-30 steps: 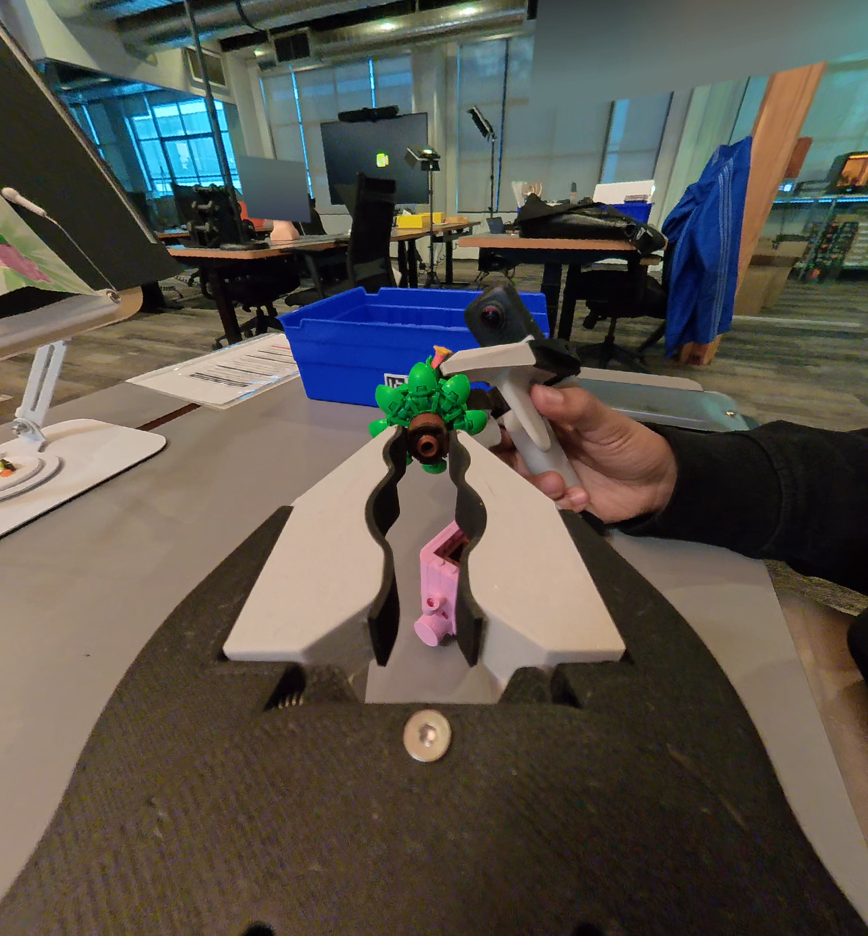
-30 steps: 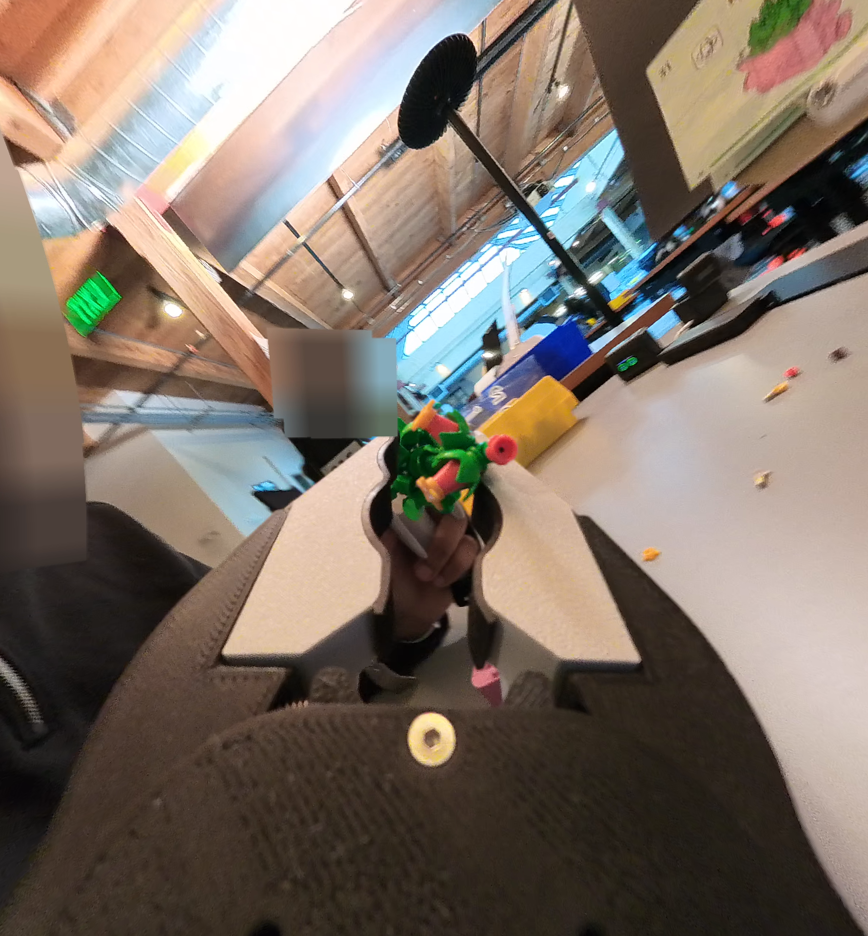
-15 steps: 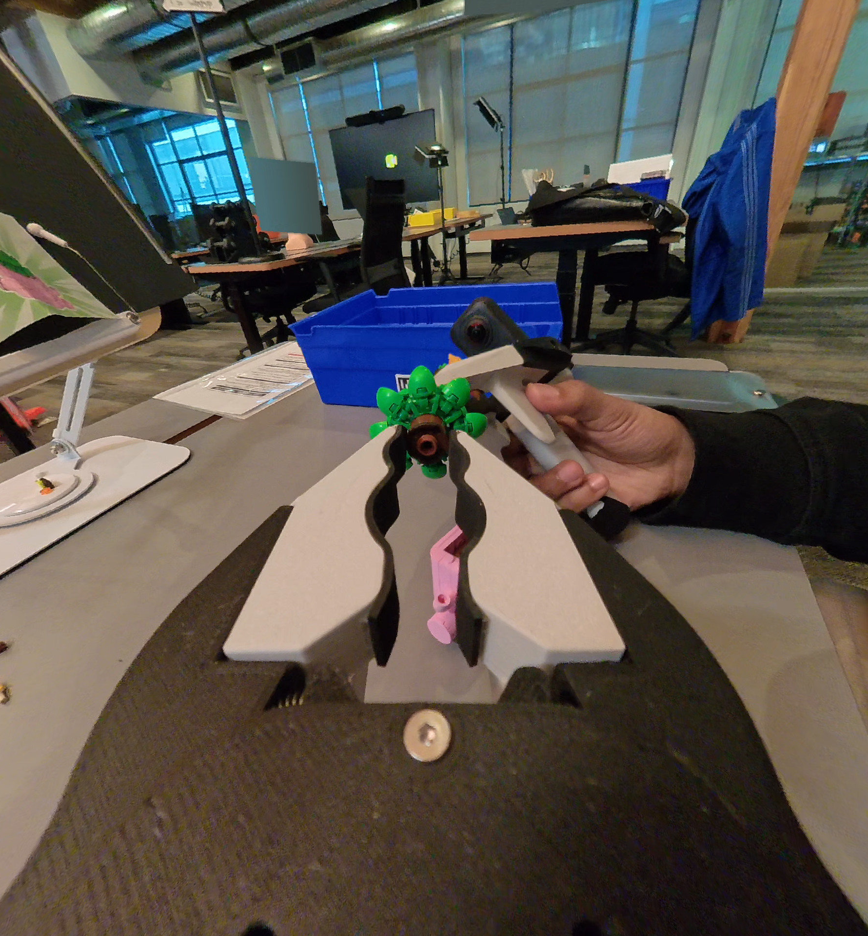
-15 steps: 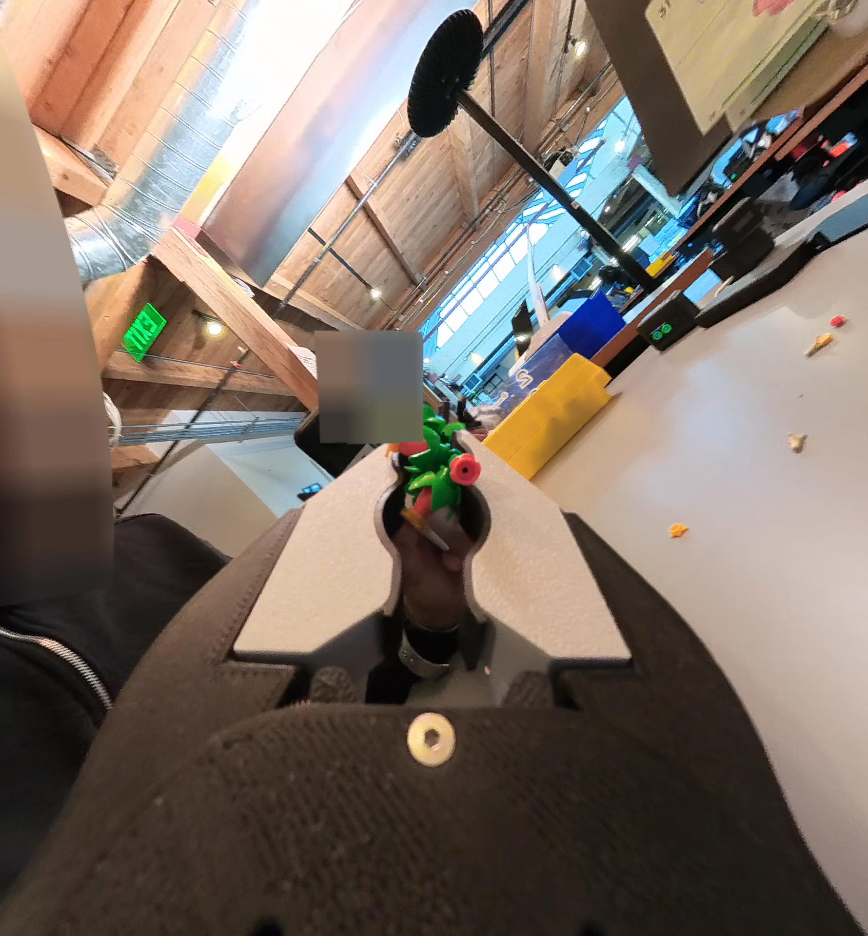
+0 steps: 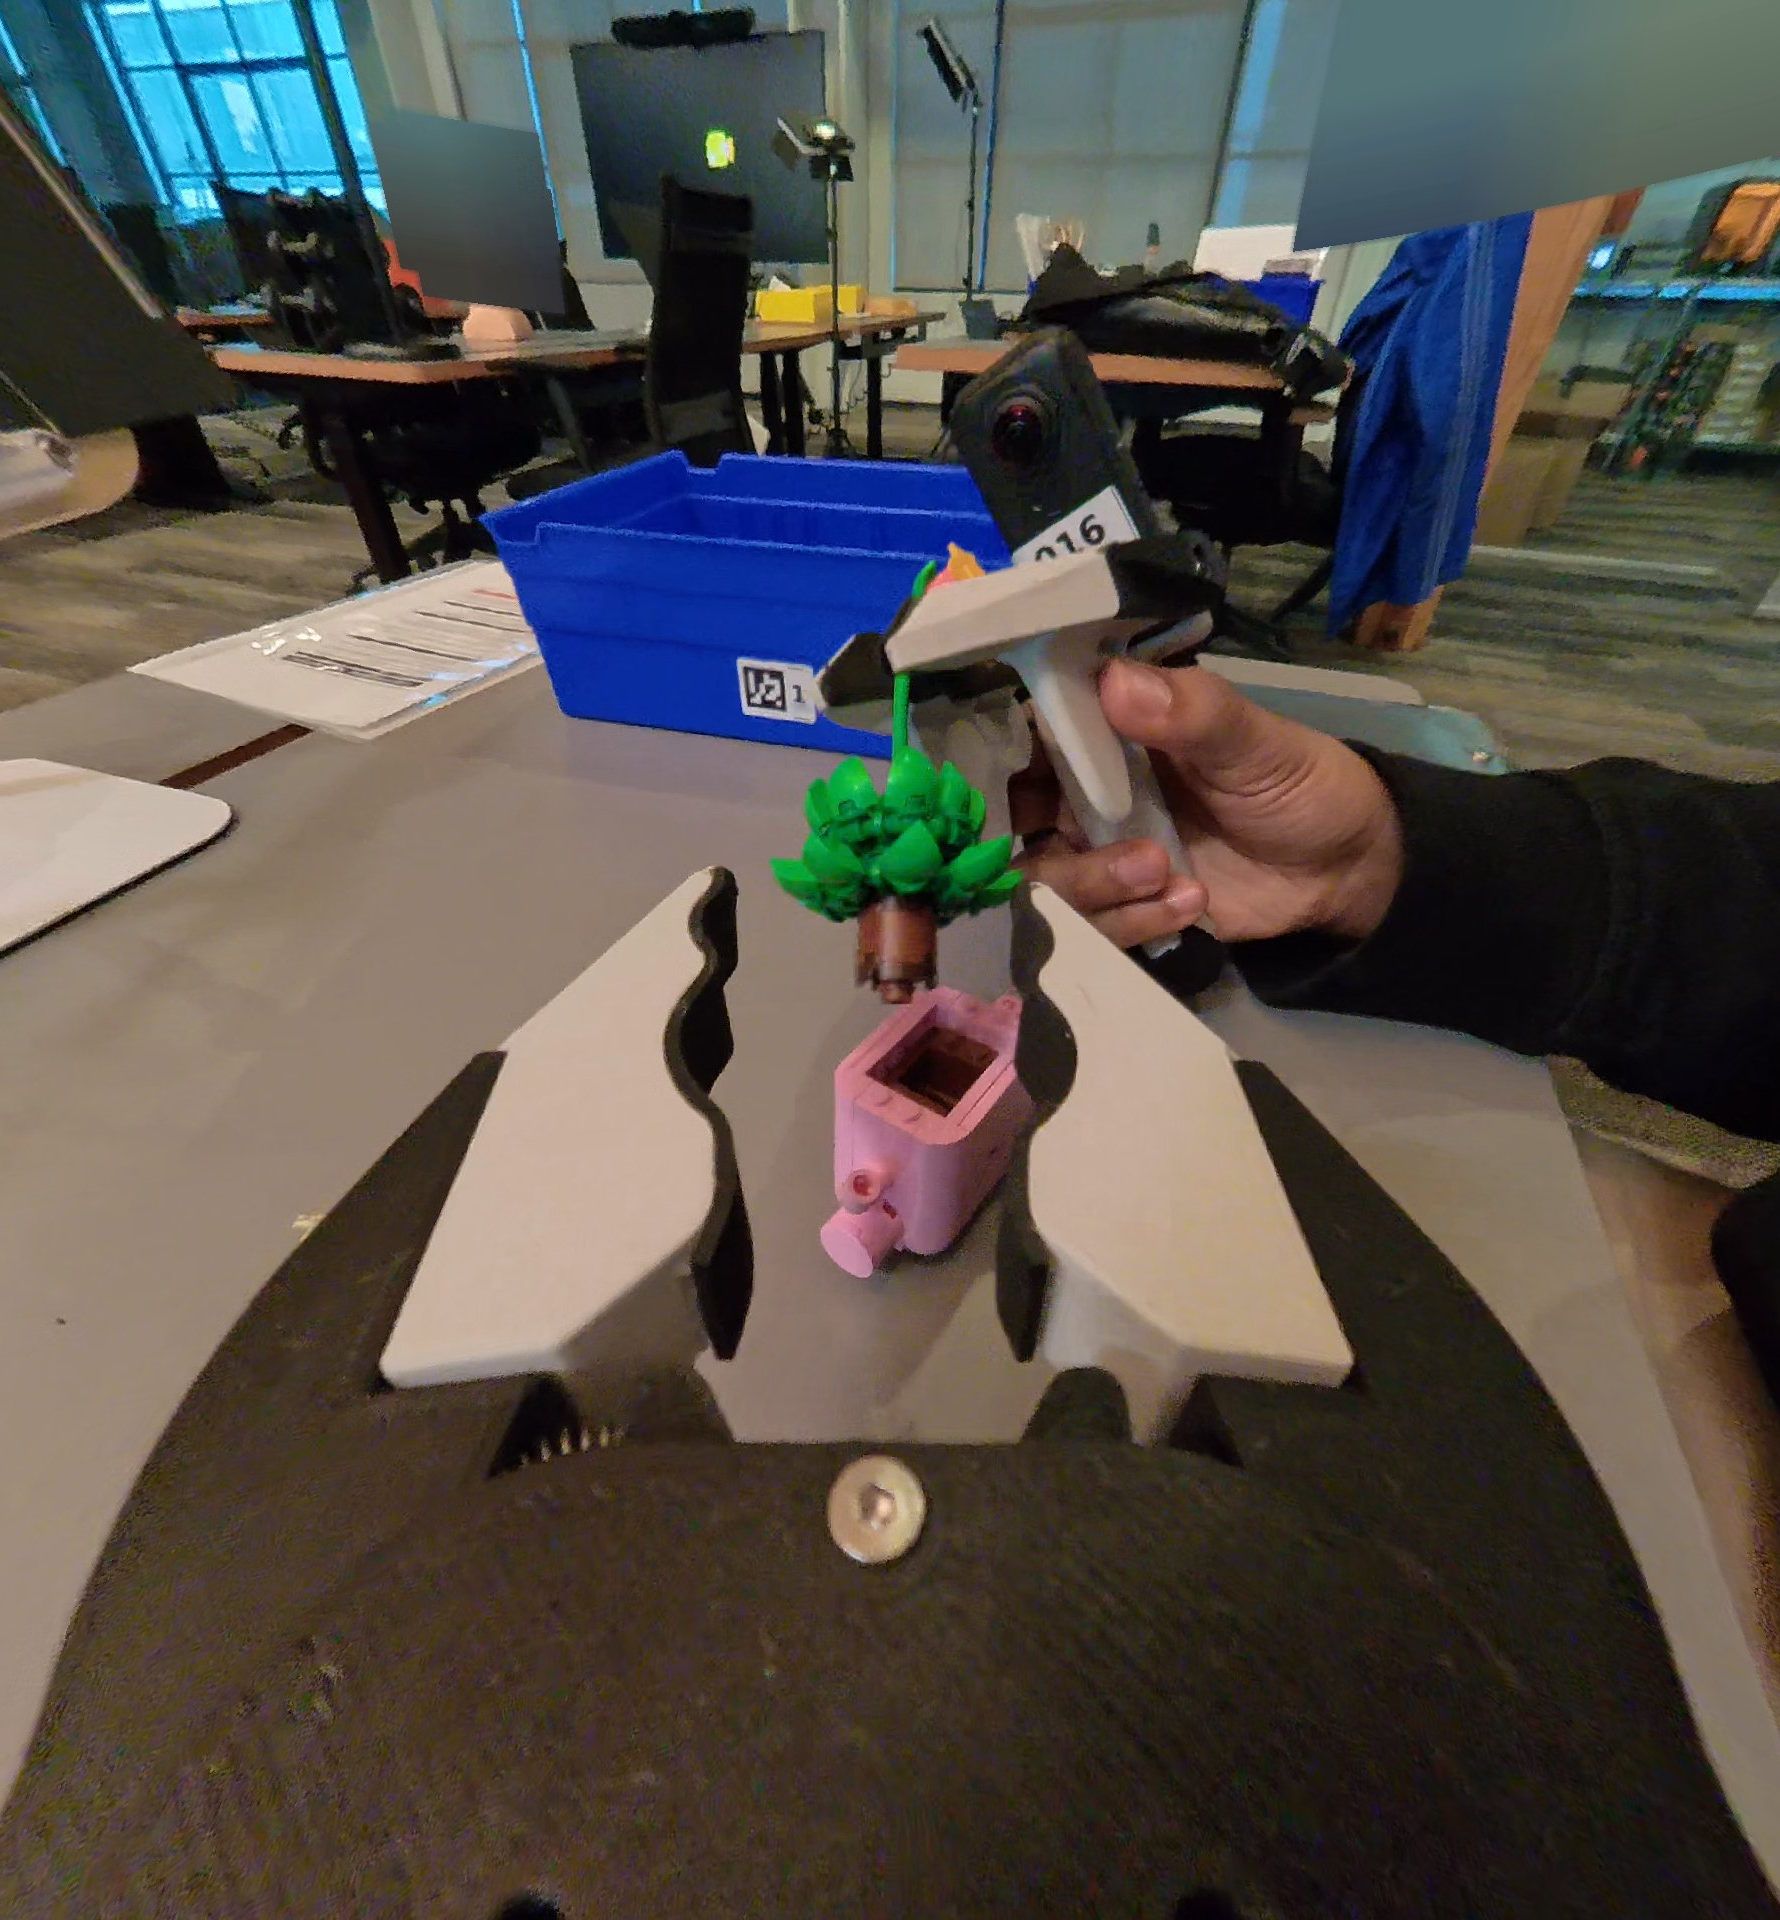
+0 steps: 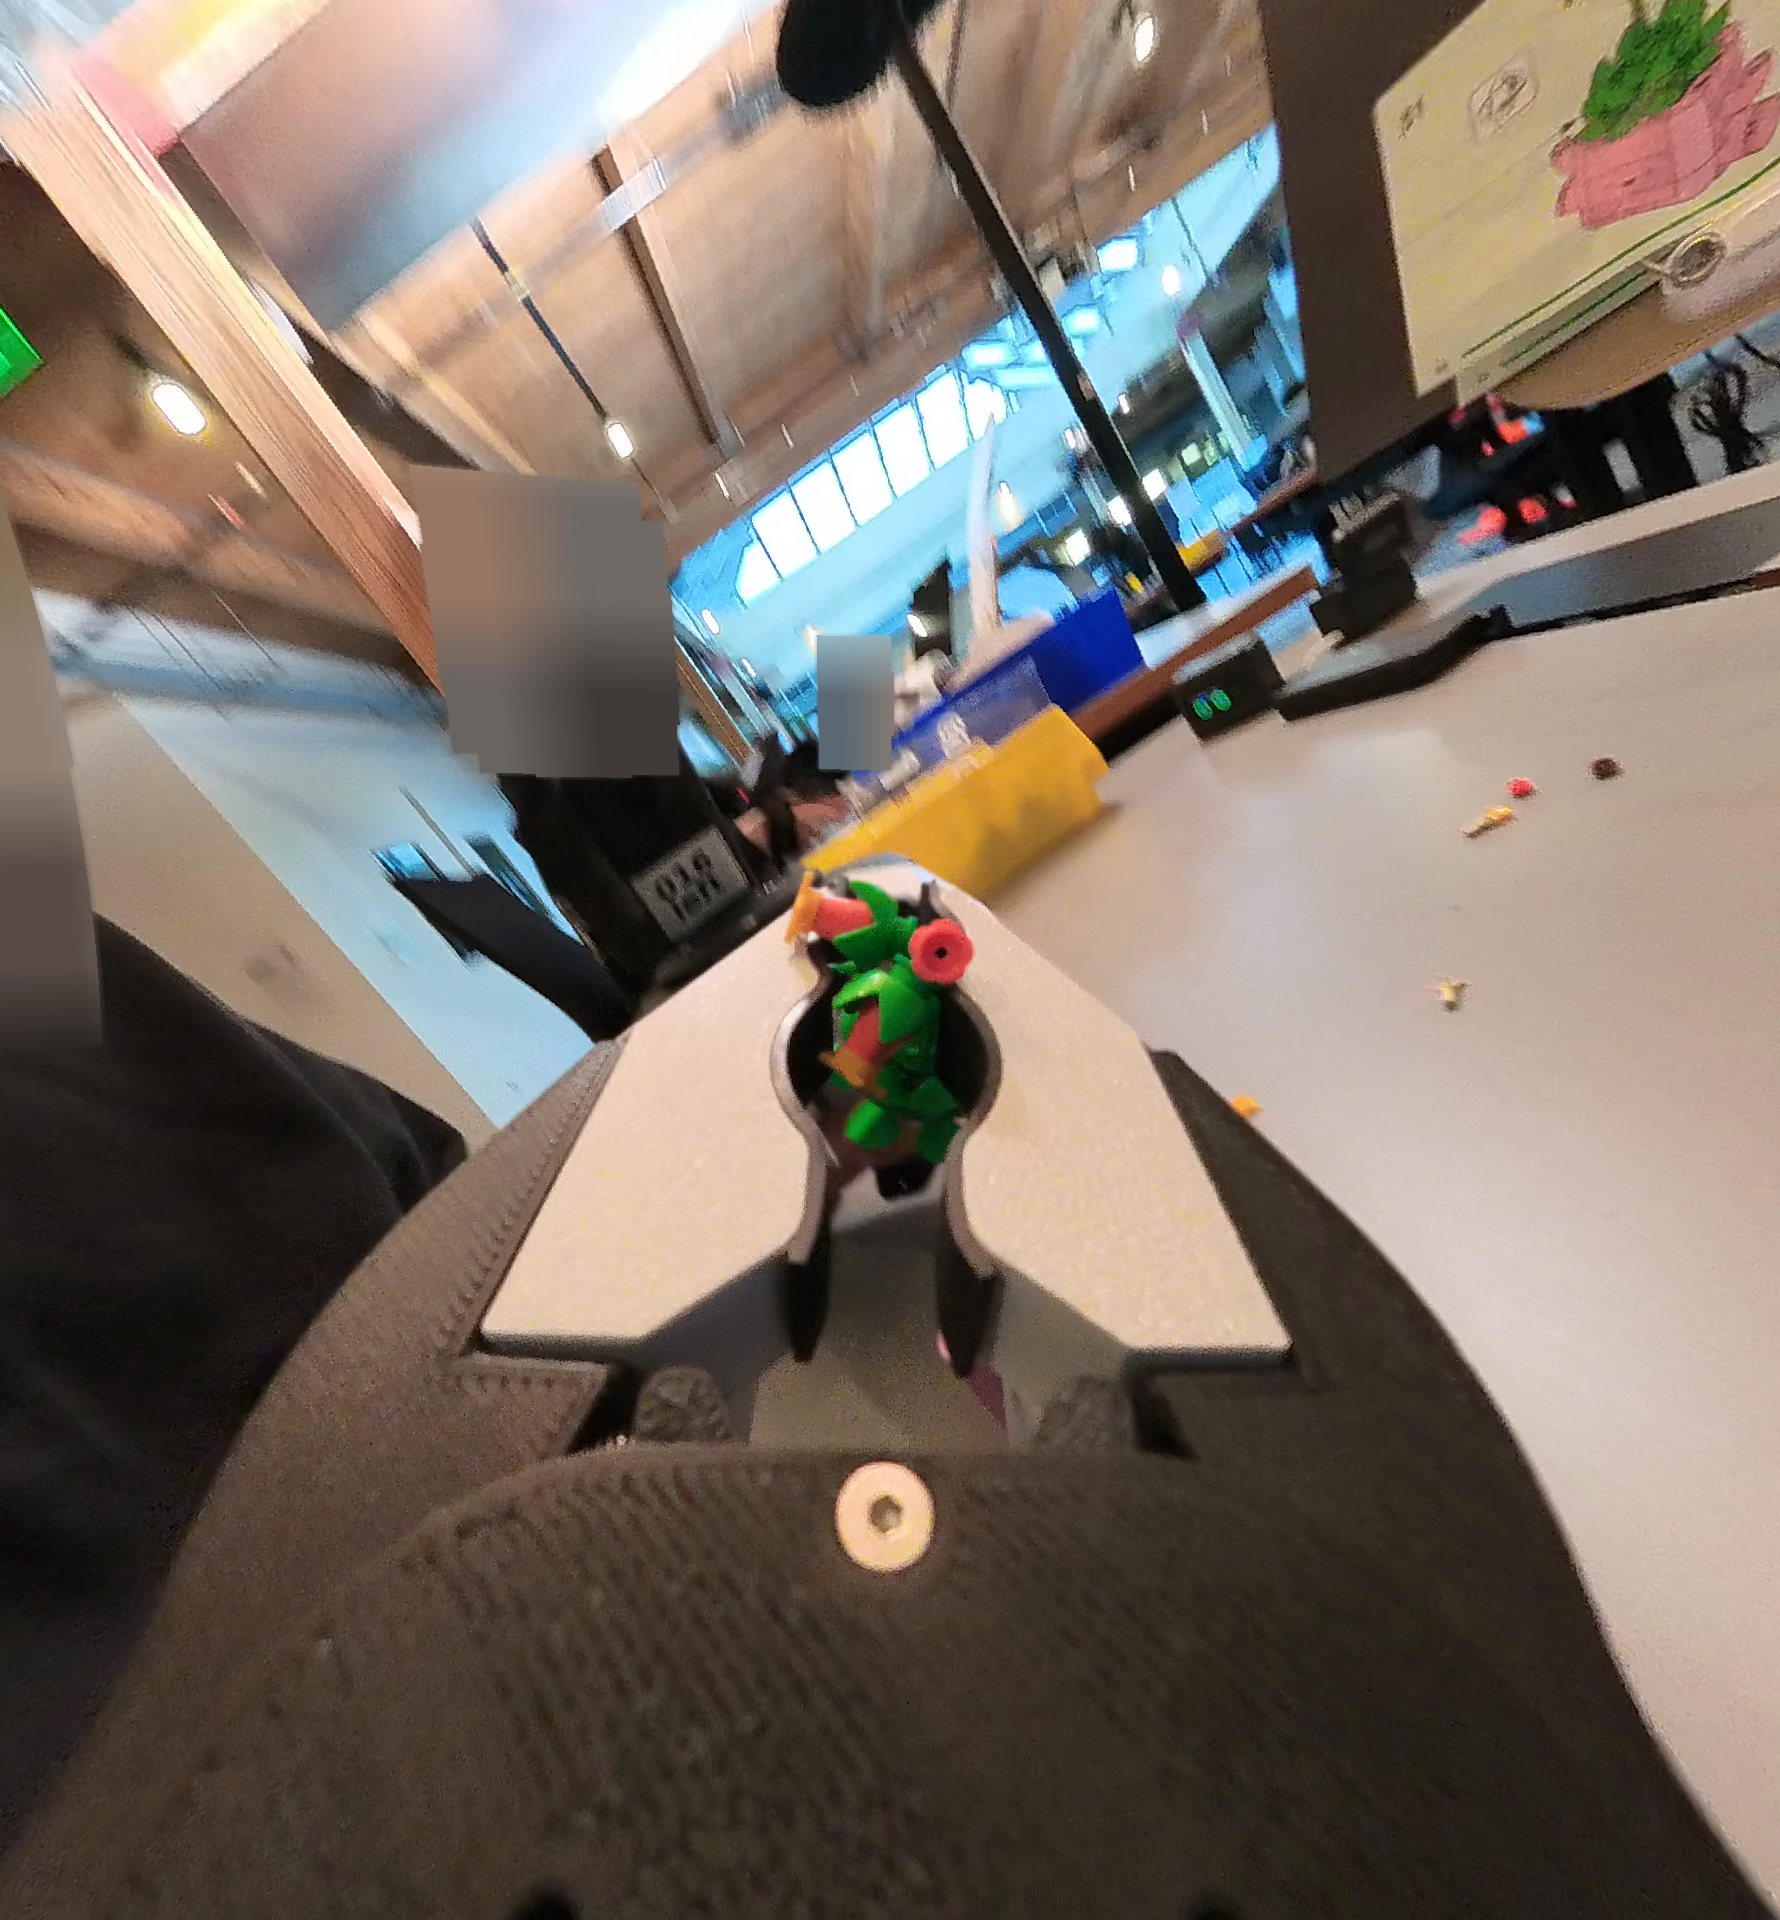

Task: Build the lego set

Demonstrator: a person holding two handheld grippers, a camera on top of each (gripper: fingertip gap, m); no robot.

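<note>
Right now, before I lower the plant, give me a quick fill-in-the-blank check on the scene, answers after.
1. The right gripper holds the green plant by its ___.
2. The plant's brown base hangs just ___ the pink pot.
3. The left gripper is ___, its fingers either side of the pot.
4. Behind the pot on the table stands a ___ bin.

Answers: stem; above; open; blue
</note>
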